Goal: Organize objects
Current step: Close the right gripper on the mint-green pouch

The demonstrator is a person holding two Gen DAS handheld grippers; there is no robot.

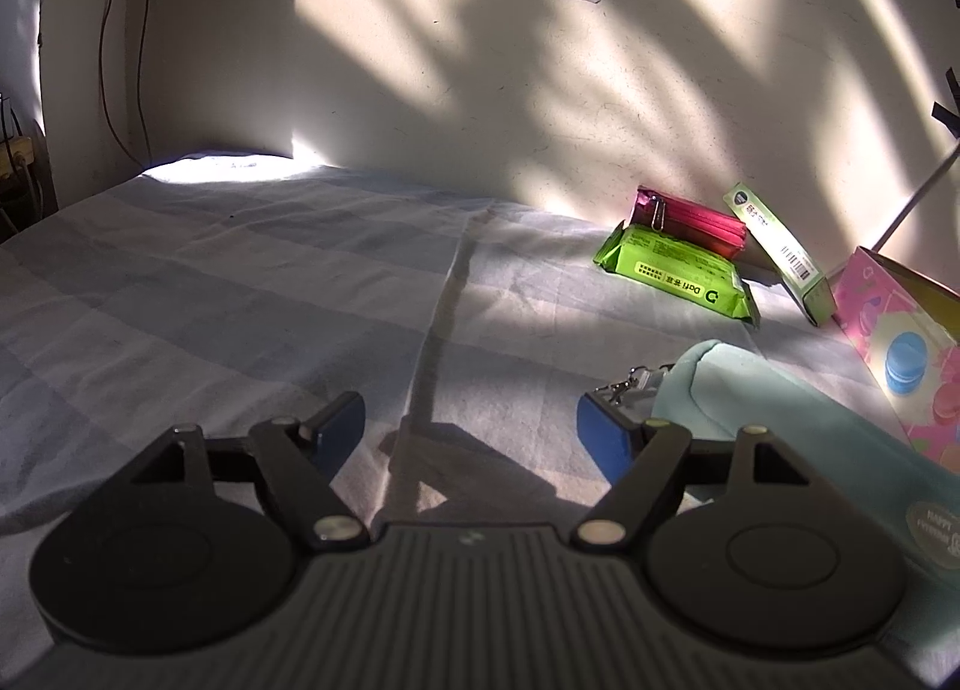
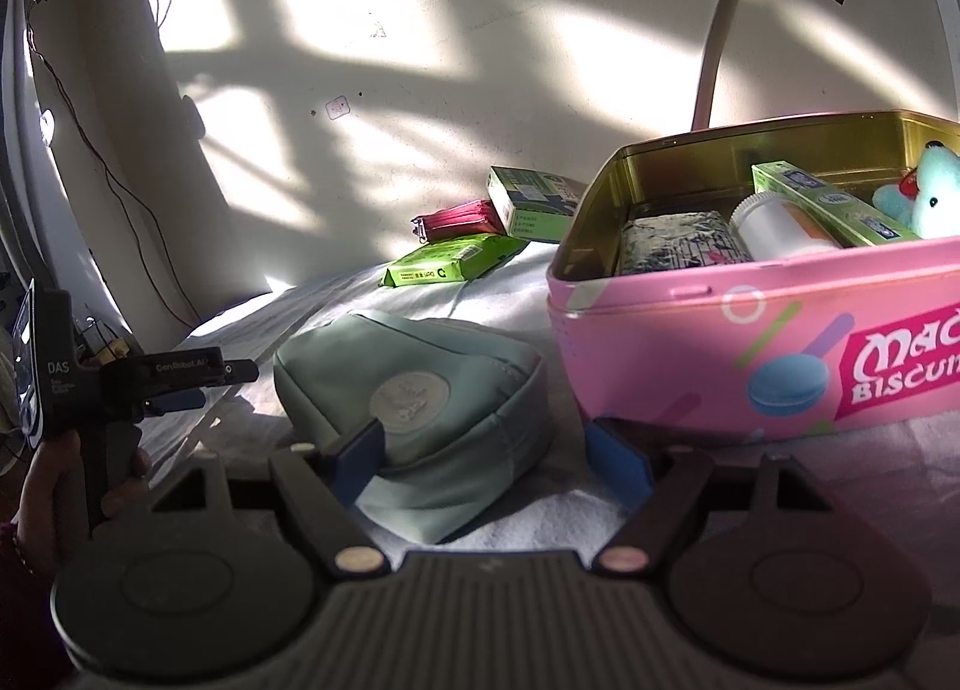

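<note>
Both hand-held grippers released; pink tin (image 2: 750, 342) holds bottle (image 2: 780, 228), green box (image 2: 834, 204), plush (image 2: 930, 192).

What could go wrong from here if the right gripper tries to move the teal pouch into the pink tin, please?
1. The right gripper is open around only a corner of the soft teal pouch; it may sag or slip.
2. The pink tin already holds a white bottle, green box and plush toy, so the pouch may not fit.
</note>
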